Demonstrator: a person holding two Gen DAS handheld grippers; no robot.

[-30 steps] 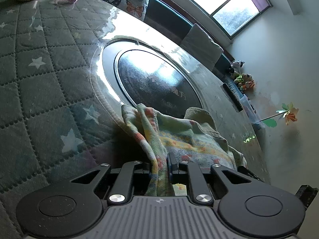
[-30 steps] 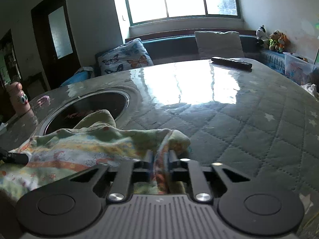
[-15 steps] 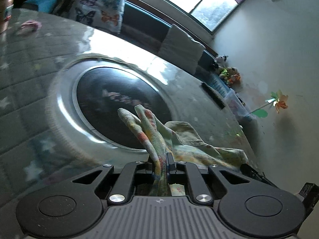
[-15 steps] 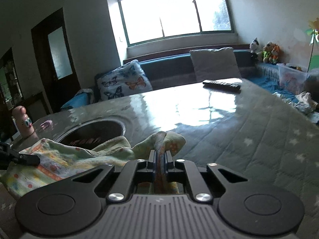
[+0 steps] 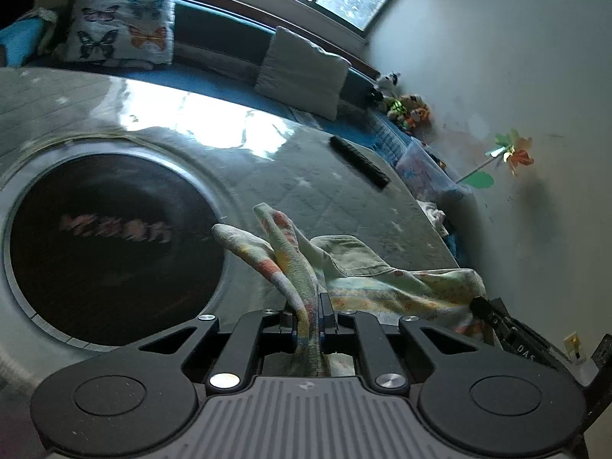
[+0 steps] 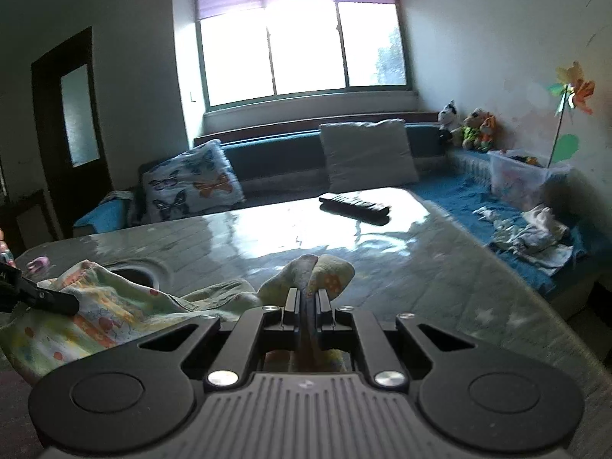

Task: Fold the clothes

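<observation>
The left hand-held gripper [image 5: 306, 315] is pinched tight on a bunched edge of a small pastel-printed garment [image 5: 386, 283], with two folds of cloth poking up past its fingertips. The right hand-held gripper [image 6: 306, 304] is likewise pressed together on another bunched edge of the same garment [image 6: 103, 306], a rounded hump of fabric standing just beyond its tips. Between the two, the cloth hangs in a loose span above the bench [image 6: 401, 267]; from the right wrist view the other tool's black finger shows at the far left, gripping the cloth, and from the left wrist view the right tool's finger shows at the garment's far right end. Whether the sagging middle touches the surface is hard to tell. The bench wears a glossy, quilted, star-patterned cover, and a large dark round inset [image 5: 111, 244] with a pale ring lies just beside the garment. A black remote control [image 6: 354, 206] rests near the far edge. Beyond it runs a blue sofa [image 6: 451, 187] with a butterfly cushion [image 6: 191, 187], a plain pale cushion [image 6: 367, 155], plush toys [image 6: 470, 126] in the corner and loose clothes [image 6: 531, 233] on the seat.
</observation>
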